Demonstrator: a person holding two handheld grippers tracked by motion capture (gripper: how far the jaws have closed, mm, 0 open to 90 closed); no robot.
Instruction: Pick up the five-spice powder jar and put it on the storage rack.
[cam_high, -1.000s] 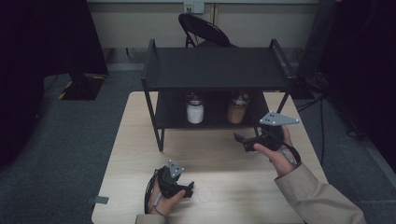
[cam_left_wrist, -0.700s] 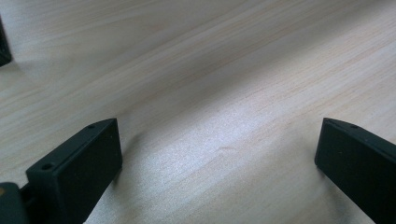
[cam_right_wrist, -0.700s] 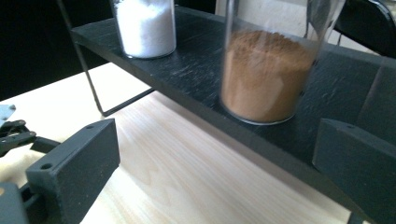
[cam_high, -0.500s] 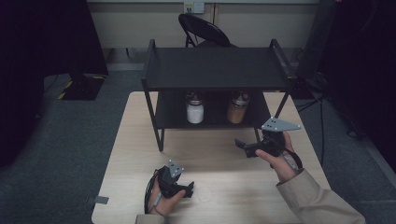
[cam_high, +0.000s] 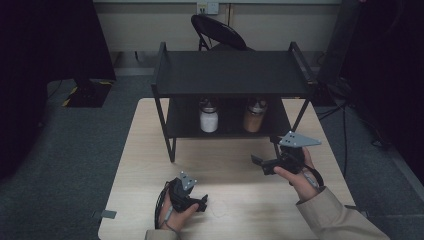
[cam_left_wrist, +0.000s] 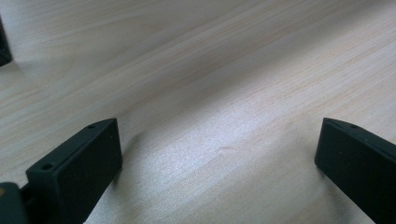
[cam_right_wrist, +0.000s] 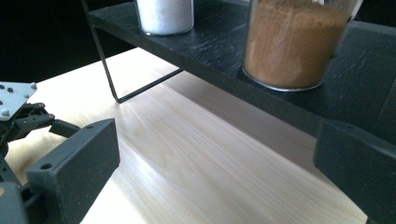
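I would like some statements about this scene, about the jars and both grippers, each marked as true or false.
1. Two jars stand on the lower shelf of the black rack. True.
2. The jar of brown powder lies on its side on the table. False: it stands upright on the shelf, beside the jar of white powder.
3. The right hand-held gripper is shut on a jar. False: its jaws are open and hold nothing.
4. The left hand-held gripper is open over bare wood. True.
5. A folding chair stands behind the rack. True.
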